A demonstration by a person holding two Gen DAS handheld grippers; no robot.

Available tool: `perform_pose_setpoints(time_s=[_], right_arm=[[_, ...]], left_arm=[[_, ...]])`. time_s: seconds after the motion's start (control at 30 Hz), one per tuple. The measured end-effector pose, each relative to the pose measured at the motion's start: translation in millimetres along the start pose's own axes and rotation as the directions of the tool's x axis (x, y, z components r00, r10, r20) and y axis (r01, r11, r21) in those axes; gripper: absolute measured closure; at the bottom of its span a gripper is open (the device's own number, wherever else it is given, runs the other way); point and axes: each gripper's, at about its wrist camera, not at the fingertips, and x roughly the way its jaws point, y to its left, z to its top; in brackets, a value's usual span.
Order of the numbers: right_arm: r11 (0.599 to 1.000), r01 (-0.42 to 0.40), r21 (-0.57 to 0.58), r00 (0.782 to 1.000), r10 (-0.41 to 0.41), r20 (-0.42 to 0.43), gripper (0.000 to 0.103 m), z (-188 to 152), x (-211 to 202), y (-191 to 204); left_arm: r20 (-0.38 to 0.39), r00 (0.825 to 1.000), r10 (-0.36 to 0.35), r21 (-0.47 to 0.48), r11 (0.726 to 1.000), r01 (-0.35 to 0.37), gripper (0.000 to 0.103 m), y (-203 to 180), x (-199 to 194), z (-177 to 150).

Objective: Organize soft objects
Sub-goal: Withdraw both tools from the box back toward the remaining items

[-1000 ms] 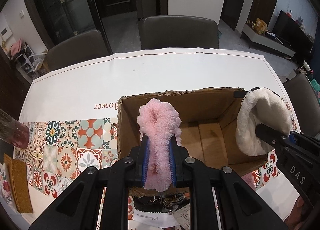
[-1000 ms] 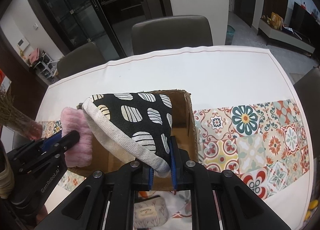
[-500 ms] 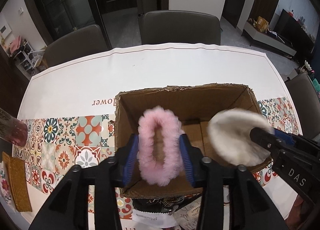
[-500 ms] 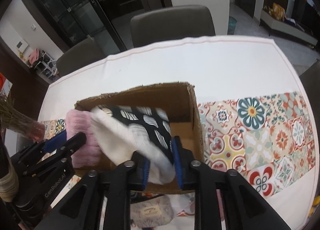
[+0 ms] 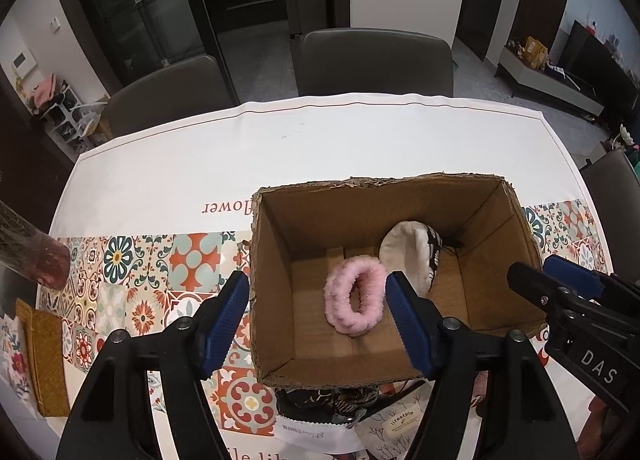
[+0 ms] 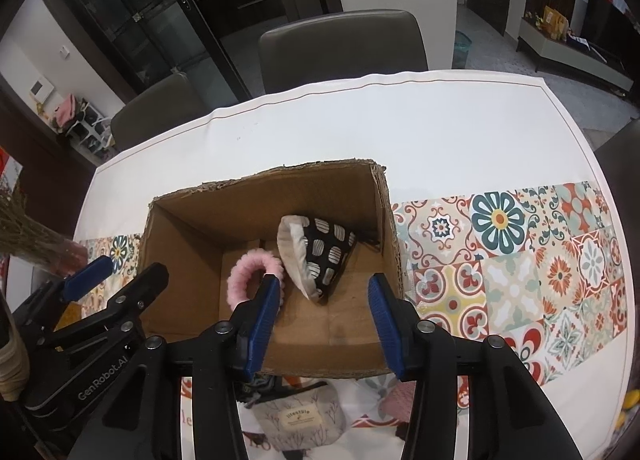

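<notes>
An open cardboard box (image 5: 276,260) (image 6: 180,244) stands on the table. On its floor lie a fluffy pink ring (image 5: 352,300) (image 6: 240,276) and, to its right, a black pouch with pale spots and a cream lining (image 5: 412,256) (image 6: 316,256). Above the box's near edge my left gripper (image 5: 316,320) has its jaws opening, nothing pressed between the blue pads. Just to its right my right gripper (image 6: 324,320) hangs over the box, jaws opening too and empty. Each gripper shows at the edge of the other's view.
A grey fabric pouch with a label (image 6: 300,416) (image 5: 396,420) and other soft items lie on the table in front of the box. A bundle of dried flowers (image 5: 28,252) and a mustard mat (image 5: 44,356) sit at the left. Chairs ring the far side.
Both grippers went from shut to open. The pink ring dropped from the left gripper and the spotted pouch from the right; both now lie on the box floor.
</notes>
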Motion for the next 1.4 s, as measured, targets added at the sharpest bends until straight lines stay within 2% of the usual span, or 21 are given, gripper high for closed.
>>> perform_pose_setpoints(time_s=[0.13, 0.4, 0.5, 0.83, 1.17, 1.4], right_arm=[[1.000, 0.003, 0.001, 1.000, -0.003, 0.004, 0.056, -1, -3, 0], [0.999, 0.034, -0.013, 0.999, -0.033, 0.014, 0.055, -11, -10, 2], [0.999, 0.040, -0.010, 0.999, -0.040, 0.028, 0.046, -15, -14, 2], [0.996, 0.082, -0.030, 0.989, -0.078, 0.126, 0.033, -28, -43, 6], [0.996, 0.089, -0.026, 0.980, -0.083, 0.181, 0.033, -49, -67, 3], [0.996, 0.083, -0.020, 0.979, -0.078, 0.187, 0.033, -67, -76, -1]], left_arm=[[0.007, 1.000, 0.004, -0.002, 1.000, -0.004, 0.031, 0, -6, -2], [0.028, 0.998, 0.050, -0.014, 0.999, -0.050, 0.019, 2, -17, -13], [0.031, 0.998, 0.053, -0.016, 0.998, -0.053, 0.017, 3, -21, -19], [0.059, 0.997, 0.055, -0.028, 0.998, -0.053, 0.013, 4, -39, -33], [0.113, 0.991, 0.072, -0.013, 0.997, -0.071, 0.009, -1, -63, -54], [0.127, 0.990, 0.068, -0.010, 0.998, -0.067, 0.009, -4, -73, -71]])
